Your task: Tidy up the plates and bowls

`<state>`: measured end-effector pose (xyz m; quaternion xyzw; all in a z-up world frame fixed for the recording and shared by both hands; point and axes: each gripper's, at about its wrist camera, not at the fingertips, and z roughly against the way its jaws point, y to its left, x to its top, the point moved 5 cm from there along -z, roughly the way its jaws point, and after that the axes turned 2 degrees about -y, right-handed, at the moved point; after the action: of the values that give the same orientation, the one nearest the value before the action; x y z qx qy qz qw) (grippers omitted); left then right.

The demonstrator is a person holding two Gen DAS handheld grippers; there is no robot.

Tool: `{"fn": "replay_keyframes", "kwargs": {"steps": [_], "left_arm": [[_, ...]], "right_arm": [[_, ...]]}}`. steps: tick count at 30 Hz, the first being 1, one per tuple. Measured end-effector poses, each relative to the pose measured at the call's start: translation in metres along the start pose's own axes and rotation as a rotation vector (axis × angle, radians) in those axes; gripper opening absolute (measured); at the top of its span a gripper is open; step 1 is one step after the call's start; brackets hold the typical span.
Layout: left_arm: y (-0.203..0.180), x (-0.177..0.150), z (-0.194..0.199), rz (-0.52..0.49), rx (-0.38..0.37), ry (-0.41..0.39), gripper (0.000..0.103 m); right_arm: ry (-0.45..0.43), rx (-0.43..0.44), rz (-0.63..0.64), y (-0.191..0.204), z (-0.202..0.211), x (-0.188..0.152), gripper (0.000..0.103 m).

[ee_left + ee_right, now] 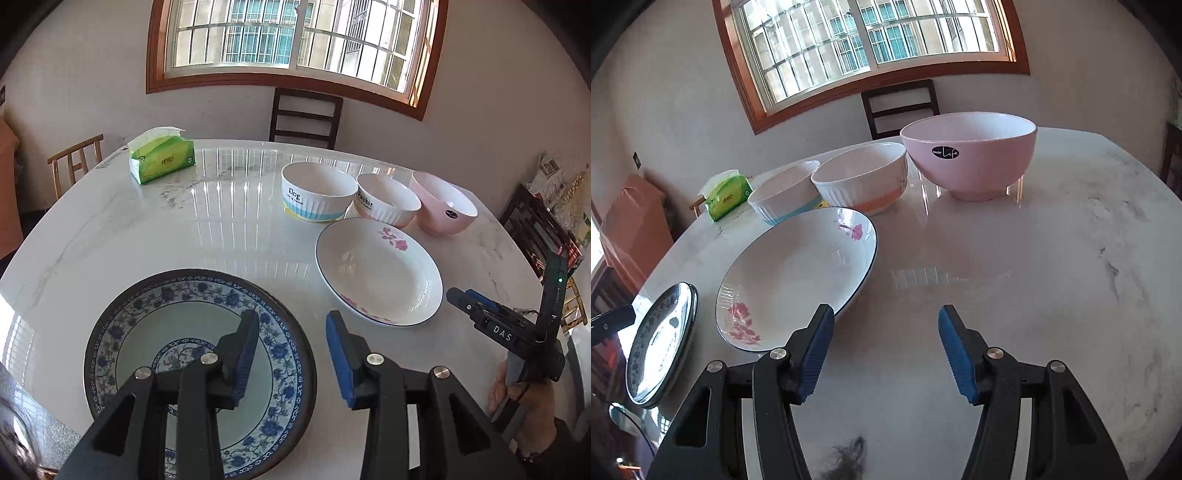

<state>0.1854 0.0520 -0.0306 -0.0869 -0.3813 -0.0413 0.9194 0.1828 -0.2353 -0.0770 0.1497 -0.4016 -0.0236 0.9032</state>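
table (147,236): white marble top, glossy, window bars mirrored | tissue box (162,159): green, far left on the top, white sheet sticking up | dark chair (305,117): behind far edge, under window | light wooden chair (75,162): off left edge | window (291,40): brown frame, barred | orange-brown cabinet (635,232): against left wall

round blue-and-white floral porcelain plate (192,306): dark rim, pale centre; white oval dish (376,273): thin dark-blue edge, pink flower prints; white ribbed "Dog" bowl (314,192): light-blue and yellow band; white ribbed "Rabbit" bowl (386,201): orange band; plain pink bowl (967,155): black oval sticker; green tissue pack (162,158); white grey-veined marble table (1052,277)
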Motion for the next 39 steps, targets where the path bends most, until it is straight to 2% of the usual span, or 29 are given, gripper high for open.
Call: {"fn": "replay_keyframes", "kwargs": {"steps": [5,10,13,19,21,30,32,33,34,35,36,39], "left_arm": [[-0.016,0.019,-0.030,0.011,-0.031,0.057,0.042],[-0.016,0.037,-0.067,0.083,-0.082,0.144,0.042],[-0.015,0.047,-0.089,0.106,-0.092,0.195,0.042],[-0.008,0.048,-0.128,0.136,-0.064,0.288,0.042],[-0.008,0.048,-0.136,0.154,-0.084,0.309,0.042],[-0.015,0.042,-0.150,0.115,-0.067,0.349,0.042],[-0.017,0.038,-0.151,0.125,-0.089,0.362,0.042],[-0.018,0.037,-0.152,0.126,-0.094,0.368,0.041],[-0.019,0.036,-0.153,0.123,-0.090,0.368,0.027],[-0.020,0.035,-0.153,0.118,-0.082,0.368,0.022],[-0.020,0.035,-0.152,0.121,-0.071,0.360,0.022],[-0.023,0.033,-0.151,0.134,-0.054,0.348,0.021]], "right_arm": [[0.032,0.043,-0.023,-0.002,-0.011,0.002,0.056],[0.061,0.070,-0.025,0.001,-0.023,0.009,0.051],[0.089,0.096,-0.048,-0.001,-0.033,0.013,0.049],[0.139,0.131,-0.073,-0.003,-0.048,0.018,0.049],[0.153,0.132,-0.069,-0.002,-0.051,0.019,0.049],[0.180,0.110,-0.034,0.005,-0.061,0.024,0.042],[0.191,0.107,-0.025,0.007,-0.063,0.025,0.041],[0.198,0.110,-0.023,0.008,-0.064,0.025,0.038],[0.208,0.112,-0.017,0.011,-0.067,0.025,0.028],[0.223,0.115,-0.008,0.012,-0.069,0.022,0.020],[0.235,0.130,-0.010,0.014,-0.070,0.021,0.013],[0.225,0.106,0.027,0.018,-0.069,0.021,0.014]]}}
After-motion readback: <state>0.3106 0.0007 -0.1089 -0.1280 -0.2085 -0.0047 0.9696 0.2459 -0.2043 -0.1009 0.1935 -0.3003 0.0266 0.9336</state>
